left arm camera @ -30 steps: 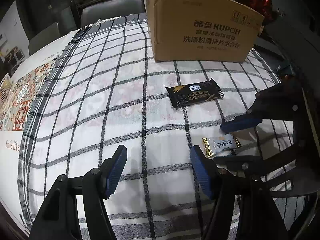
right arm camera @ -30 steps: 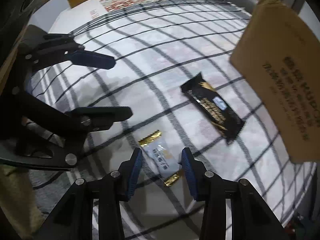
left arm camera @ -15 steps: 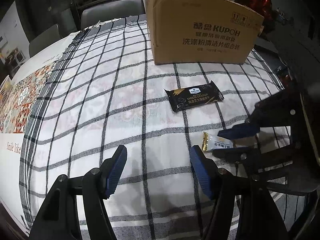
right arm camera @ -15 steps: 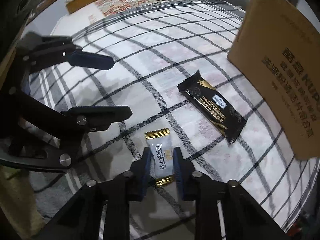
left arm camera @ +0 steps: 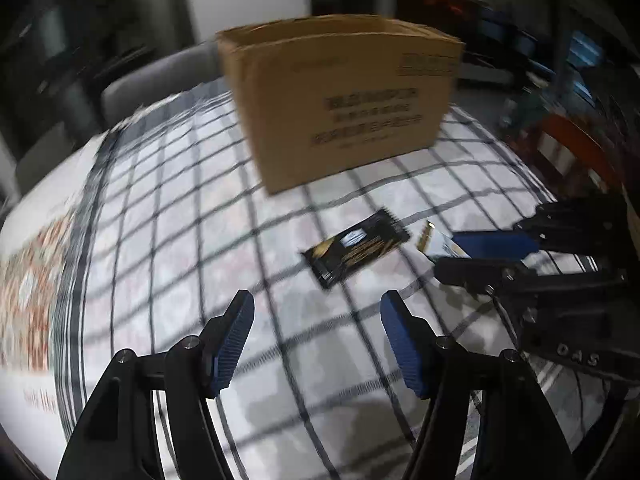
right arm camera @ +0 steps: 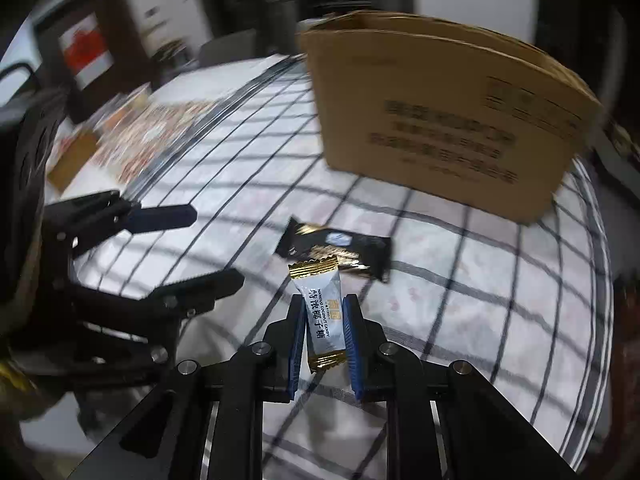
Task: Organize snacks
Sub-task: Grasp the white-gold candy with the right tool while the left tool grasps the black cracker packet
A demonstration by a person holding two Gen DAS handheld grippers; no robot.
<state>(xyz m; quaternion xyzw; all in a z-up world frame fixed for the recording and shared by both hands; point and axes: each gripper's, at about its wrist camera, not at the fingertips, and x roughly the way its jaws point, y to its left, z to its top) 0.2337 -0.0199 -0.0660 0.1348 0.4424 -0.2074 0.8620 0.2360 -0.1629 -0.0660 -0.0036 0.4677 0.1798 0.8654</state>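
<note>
My right gripper's (right arm camera: 323, 312) blue-padded fingers (right arm camera: 298, 332) press on both long sides of a white coconut candy (right arm camera: 322, 312) with gold crimped ends; its jaws have just been closing, with the candy between them, and they now stand narrow with the wrapper pinched upright, its upper gold end rising clear of the pads. In the left wrist view the same candy (left arm camera: 438, 242) shows only as a white and gold tip protruding from between the right gripper's (left arm camera: 452, 252) fingers, above the cloth. My left gripper (left arm camera: 316, 340) stands about half open, its ribbed blue pads (left arm camera: 234, 340) well apart with only the checked tablecloth (left arm camera: 180, 216) showing between them; I hold nothing in it. Just beyond the held candy lies a black snack bar (right arm camera: 340, 246) with gold print, flat on the cloth and partly hidden behind the candy's top edge in the right wrist view; from the left it appears as a black packet (left arm camera: 356, 246) lying at a slant, forward of the left fingers. Farther back stands an open cardboard box (right arm camera: 448, 120) with dark printed lettering, too blurred for me to read, resting on the cloth. At the far side a patterned mat (right arm camera: 160, 128) lies beside the cloth, and a grey chair back (left arm camera: 160, 80) rises behind the table.
</note>
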